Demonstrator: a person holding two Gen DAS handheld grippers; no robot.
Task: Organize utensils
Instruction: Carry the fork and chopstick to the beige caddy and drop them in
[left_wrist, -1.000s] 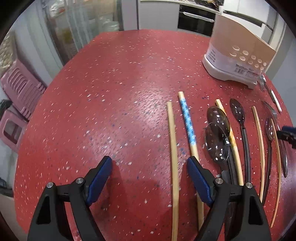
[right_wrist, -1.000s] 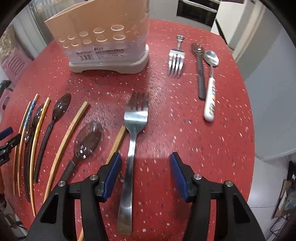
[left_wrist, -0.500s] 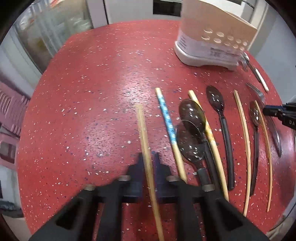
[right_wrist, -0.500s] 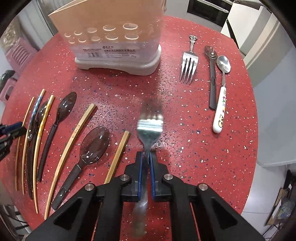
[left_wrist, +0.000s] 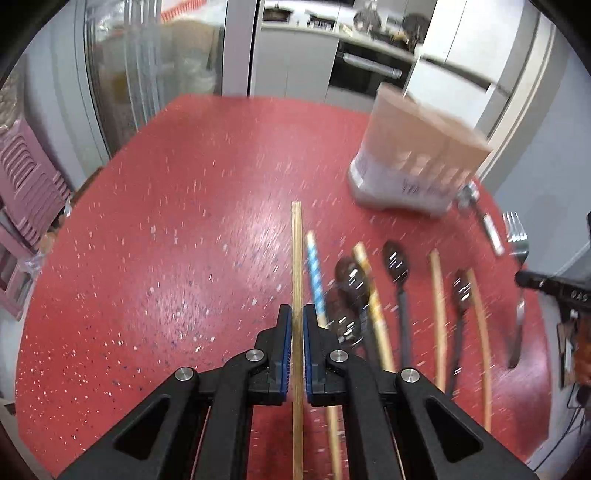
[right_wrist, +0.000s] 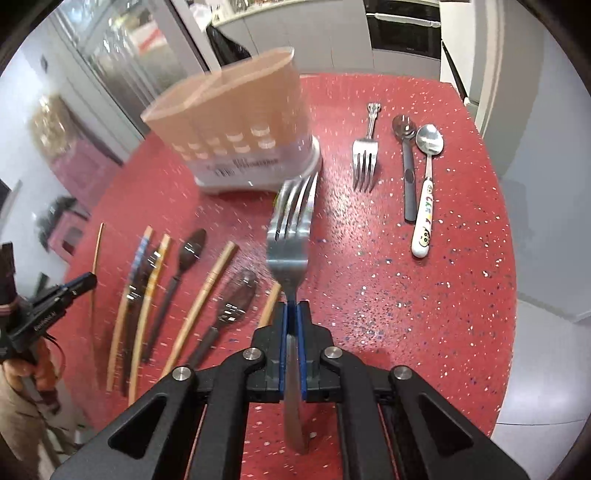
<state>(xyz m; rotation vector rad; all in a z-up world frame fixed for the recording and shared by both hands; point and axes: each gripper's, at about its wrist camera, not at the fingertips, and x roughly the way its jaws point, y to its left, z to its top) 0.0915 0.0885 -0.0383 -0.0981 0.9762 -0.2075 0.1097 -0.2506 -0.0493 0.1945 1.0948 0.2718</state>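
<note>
Jaws of my left gripper (left_wrist: 294, 325) clamped on bamboo chopstick (left_wrist: 296, 258); right gripper (right_wrist: 293, 321) jaws clamped on steel fork (right_wrist: 291, 229), both raised off red surface (right_wrist: 406, 302). Step in hand: carry. Next, I judge: tip each upright, aim for holder (right_wrist: 236, 133) slots near far edge.

speckled red table (left_wrist: 184, 258), blue-white patterned chopstick (left_wrist: 314, 269), silver fork (right_wrist: 291, 221)
</note>
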